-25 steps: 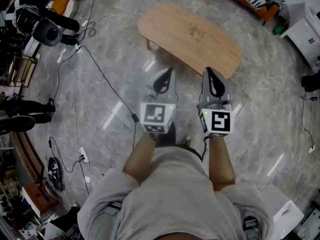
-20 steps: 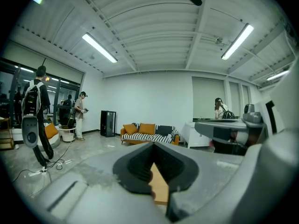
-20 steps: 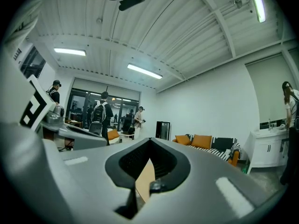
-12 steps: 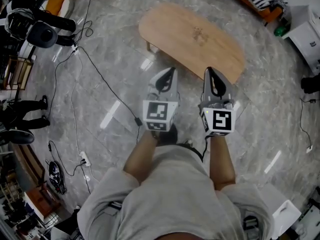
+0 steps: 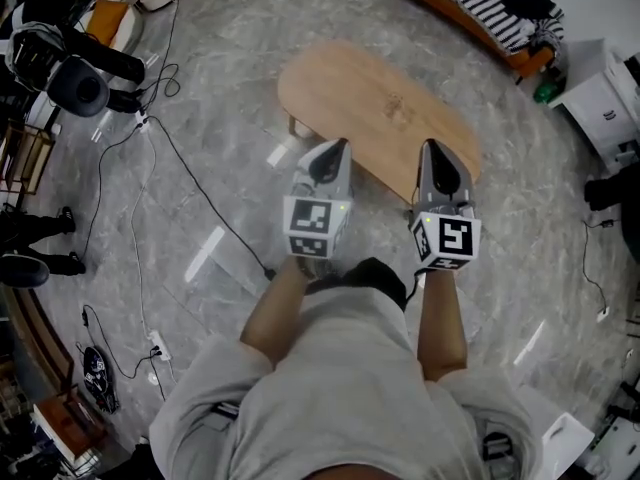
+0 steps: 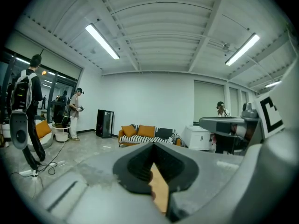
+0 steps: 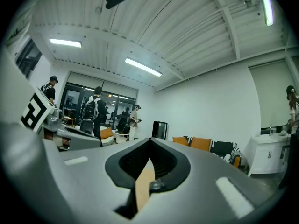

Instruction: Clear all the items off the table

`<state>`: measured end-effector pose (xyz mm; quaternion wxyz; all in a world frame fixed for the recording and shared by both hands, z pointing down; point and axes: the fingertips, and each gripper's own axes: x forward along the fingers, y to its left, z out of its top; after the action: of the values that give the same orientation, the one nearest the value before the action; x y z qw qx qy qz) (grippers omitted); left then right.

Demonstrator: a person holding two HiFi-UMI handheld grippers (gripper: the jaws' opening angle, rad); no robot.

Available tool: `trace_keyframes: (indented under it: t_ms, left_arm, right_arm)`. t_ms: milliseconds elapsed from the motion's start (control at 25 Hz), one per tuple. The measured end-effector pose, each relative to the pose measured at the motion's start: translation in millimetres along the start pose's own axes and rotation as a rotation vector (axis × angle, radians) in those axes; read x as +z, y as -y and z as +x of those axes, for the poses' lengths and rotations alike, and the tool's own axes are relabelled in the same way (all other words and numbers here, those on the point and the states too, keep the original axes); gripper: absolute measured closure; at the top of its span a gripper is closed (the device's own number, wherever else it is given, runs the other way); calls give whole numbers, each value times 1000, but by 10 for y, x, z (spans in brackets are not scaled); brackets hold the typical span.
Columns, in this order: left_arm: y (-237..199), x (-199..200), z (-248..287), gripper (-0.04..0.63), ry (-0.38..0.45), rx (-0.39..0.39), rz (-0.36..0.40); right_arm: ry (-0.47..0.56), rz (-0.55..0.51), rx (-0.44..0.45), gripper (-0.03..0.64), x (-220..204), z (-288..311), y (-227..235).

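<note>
A low oval wooden table (image 5: 380, 108) stands on the grey marble floor, and its top shows nothing lying on it. My left gripper (image 5: 338, 146) hangs at the table's near edge, jaws together and empty. My right gripper (image 5: 433, 148) overlaps the table's near right end, also shut with nothing in it. In the left gripper view the left gripper (image 6: 152, 146) points level across the room, and only a sliver of the wooden top shows through its closed jaws. The right gripper (image 7: 149, 141) looks the same in its own view.
Black cables (image 5: 190, 138) trail over the floor at the left toward black camera gear (image 5: 75, 78). A striped sofa (image 5: 470, 3) stands beyond the table, and a white cabinet (image 5: 610, 98) with a green bottle (image 5: 545, 90) at the right. People (image 6: 74, 113) stand far off.
I have stepped toward the table; it now lies nearer and the gripper tips reach its near edge. Both grippers stayed shut and level.
</note>
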<state>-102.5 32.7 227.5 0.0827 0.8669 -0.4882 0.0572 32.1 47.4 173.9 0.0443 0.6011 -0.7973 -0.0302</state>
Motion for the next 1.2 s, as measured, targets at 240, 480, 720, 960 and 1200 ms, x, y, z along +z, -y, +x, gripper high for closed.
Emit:
trace_keyframes:
  t_ms: [240, 480, 720, 960, 1200]
  left_arm:
    - [-250, -80, 341, 575, -38, 8, -23]
    - [-472, -161, 814, 574, -69, 11, -28]
    - [-505, -468, 1584, 575, -180, 1, -29]
    - [-502, -1056, 2415, 575, -310, -15, -104]
    - [-513, -1663, 2976, 574, -399, -42, -154]
  right_arm:
    - [-27, 21, 34, 611, -112, 459, 101]
    - [-73, 26, 78, 611, -416, 1074, 280]
    - [-210, 79, 115, 611, -1035, 1692, 713]
    - [-331, 114, 106, 611, -1765, 2181, 1178]
    - [-435, 159, 99, 611, -2622, 2445, 1340]
